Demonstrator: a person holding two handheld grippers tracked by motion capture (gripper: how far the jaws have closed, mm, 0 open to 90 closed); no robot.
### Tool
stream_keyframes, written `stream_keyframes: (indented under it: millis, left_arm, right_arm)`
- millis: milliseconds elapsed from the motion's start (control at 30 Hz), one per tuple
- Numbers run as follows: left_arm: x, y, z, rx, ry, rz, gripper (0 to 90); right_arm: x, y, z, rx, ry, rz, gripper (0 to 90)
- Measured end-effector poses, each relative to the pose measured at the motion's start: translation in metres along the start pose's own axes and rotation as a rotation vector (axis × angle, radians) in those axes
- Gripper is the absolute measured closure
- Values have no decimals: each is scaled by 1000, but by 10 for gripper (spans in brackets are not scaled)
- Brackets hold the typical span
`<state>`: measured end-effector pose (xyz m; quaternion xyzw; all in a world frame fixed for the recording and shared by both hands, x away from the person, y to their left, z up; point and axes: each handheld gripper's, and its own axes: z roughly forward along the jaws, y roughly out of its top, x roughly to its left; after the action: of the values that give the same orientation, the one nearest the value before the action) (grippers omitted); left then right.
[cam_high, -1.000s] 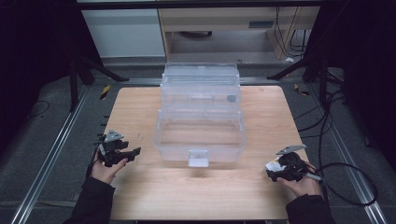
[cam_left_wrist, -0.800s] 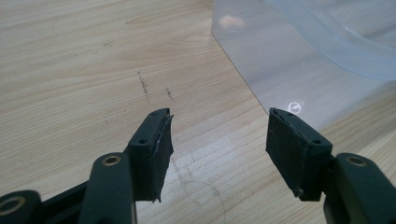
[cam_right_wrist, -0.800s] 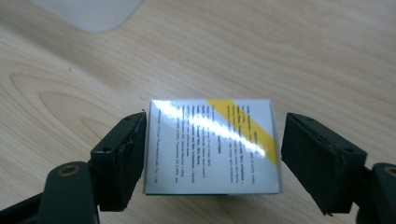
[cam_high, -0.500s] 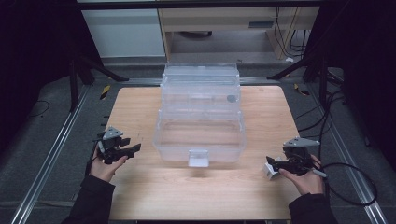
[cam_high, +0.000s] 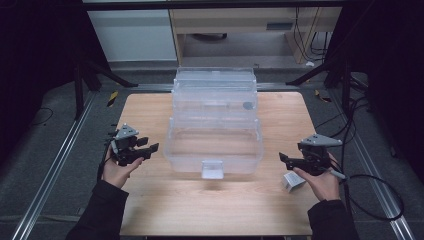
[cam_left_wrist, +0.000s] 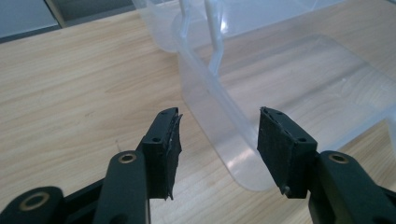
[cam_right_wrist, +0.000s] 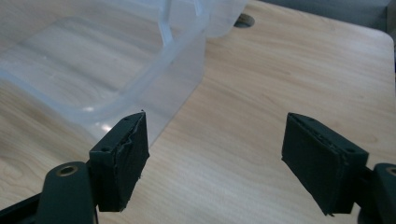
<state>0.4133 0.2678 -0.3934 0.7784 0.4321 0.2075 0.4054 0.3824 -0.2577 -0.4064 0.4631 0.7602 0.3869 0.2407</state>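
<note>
A clear plastic storage bin (cam_high: 215, 145) sits mid-table on the wooden tabletop (cam_high: 150, 205), its long axis running away from the person, with a stepped upper tier behind and a front latch tab (cam_high: 212, 168) facing the near edge. The left gripper (cam_high: 148, 148) hangs just off the bin's left front corner, jaws apart with nothing between them; they have just been closing somewhat. In the left gripper view the bin's rounded corner wall (cam_left_wrist: 219, 116) lies straight ahead, between and beyond the two pads, not touching them. The right gripper (cam_high: 283, 158) stands farther off the bin's right wall, jaws wide and empty, having just opened a little; in the right gripper view the bin's corner (cam_right_wrist: 173, 74) lies ahead and to the left of the jaws. A small white tag (cam_high: 292, 181) lies under the right hand. The left gripper is the nearer of the two. Compared with a second ago, both hands sit higher and slightly inward toward the bin.
</note>
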Motion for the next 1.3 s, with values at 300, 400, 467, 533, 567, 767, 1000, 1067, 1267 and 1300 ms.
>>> stream_keyframes:
  millis: [300,400,467,533,567,767,1000,1067,1267,1300]
  left_arm:
    - [-8,13,22,9,-11,12,512]
    - [-10,15,34,34,-3,29,519]
    - [-11,15,37,38,-7,31,520]
    - [-11,14,42,54,-4,34,523]
    - [-11,13,44,63,-1,39,523]
    - [-9,11,56,90,-3,31,548]
    - [-11,6,61,122,0,48,600]
    - [-11,5,62,138,5,65,620]
    - [-14,3,62,142,4,36,647]
    - [-14,3,62,142,4,36,647]
  right_arm:
    - [12,34,20,-58,57,-23,294]
    - [20,44,31,-63,69,-39,313]
    - [22,46,33,-61,74,-38,316]
    - [26,46,42,-47,86,-35,329]
    - [26,46,42,-47,86,-35,329]
    - [33,39,61,6,99,-48,357]
    - [38,31,77,64,94,-64,404]
    - [38,29,78,81,99,-60,449]
    - [38,28,78,84,114,-69,536]
    - [38,28,78,84,114,-69,536]
